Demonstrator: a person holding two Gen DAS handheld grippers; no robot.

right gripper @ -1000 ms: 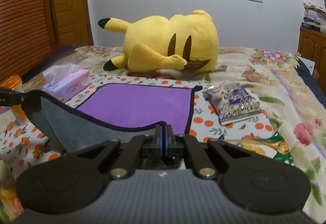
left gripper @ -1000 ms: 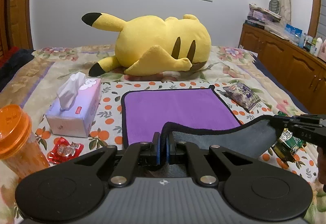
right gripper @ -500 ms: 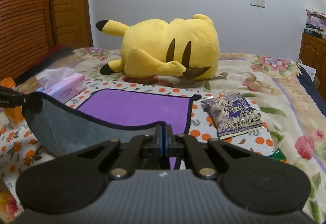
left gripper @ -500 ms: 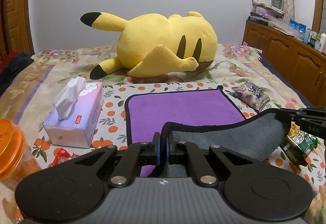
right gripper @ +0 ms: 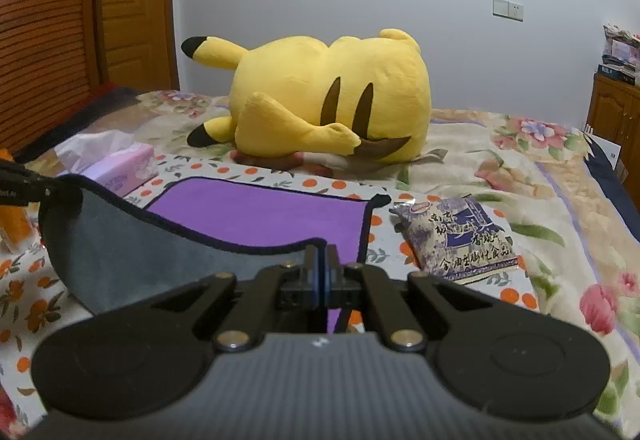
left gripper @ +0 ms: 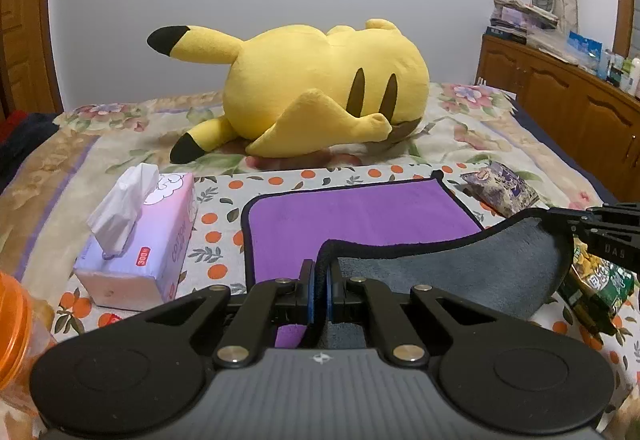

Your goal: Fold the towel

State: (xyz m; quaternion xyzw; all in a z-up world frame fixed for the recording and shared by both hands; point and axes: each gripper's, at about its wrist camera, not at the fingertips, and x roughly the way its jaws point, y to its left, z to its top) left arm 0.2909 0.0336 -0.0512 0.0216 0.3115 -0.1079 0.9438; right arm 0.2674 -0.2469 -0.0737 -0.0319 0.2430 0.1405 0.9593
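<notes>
A towel (left gripper: 360,216), purple on top and grey underneath with a black hem, lies on the bed; it also shows in the right wrist view (right gripper: 256,216). Its near edge is lifted, so the grey underside (left gripper: 460,268) hangs between the two grippers. My left gripper (left gripper: 319,280) is shut on the near left corner. My right gripper (right gripper: 320,268) is shut on the near right corner, and it also shows at the right edge of the left wrist view (left gripper: 560,218). The far half of the towel rests flat.
A big yellow plush (left gripper: 320,92) lies just beyond the towel. A tissue box (left gripper: 140,240) and an orange-lidded jar (left gripper: 16,328) stand on the left. A purple snack bag (right gripper: 456,236) and a green packet (left gripper: 600,280) lie on the right. A wooden cabinet (left gripper: 568,100) lines the right wall.
Both grippers have carried the lifted near edge forward toward the plush, which looks nearer. Less of the flat purple face shows beyond the lifted edge.
</notes>
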